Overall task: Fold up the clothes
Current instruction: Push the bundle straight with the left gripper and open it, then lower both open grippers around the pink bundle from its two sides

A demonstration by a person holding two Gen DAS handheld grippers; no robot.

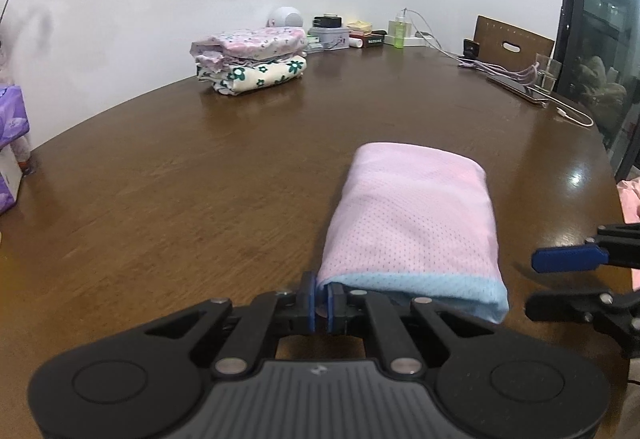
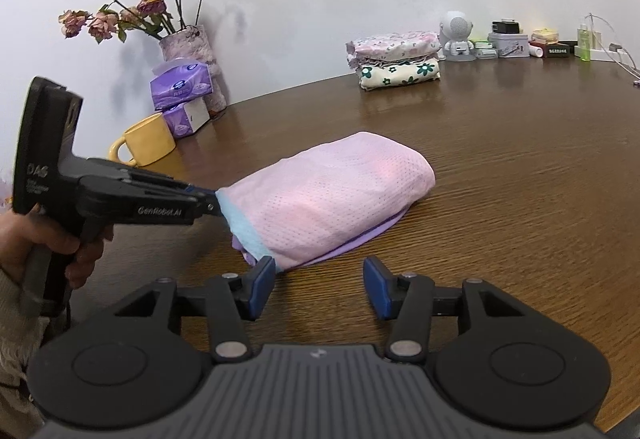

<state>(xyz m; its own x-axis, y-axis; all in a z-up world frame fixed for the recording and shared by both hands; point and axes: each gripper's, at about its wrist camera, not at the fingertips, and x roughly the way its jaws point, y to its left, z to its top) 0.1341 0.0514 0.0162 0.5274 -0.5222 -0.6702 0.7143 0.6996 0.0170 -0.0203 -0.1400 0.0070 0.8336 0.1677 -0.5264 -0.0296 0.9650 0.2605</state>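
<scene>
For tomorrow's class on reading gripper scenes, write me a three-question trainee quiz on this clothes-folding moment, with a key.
1. True or false: the right gripper grips the pink garment.
2. What does the left gripper pinch? A) yellow mug B) the garment's blue hem C) tissue pack
3. How many folded garments are in the stack by the wall?

Key: 1 false, its fingers stand open; 2 B; 3 two.

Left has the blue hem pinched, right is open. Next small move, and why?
Probably slide the folded pink garment toward the stack of folded clothes. The left gripper is shut on its blue-trimmed corner, the right gripper open and empty beside it; the fold looks finished.
</scene>
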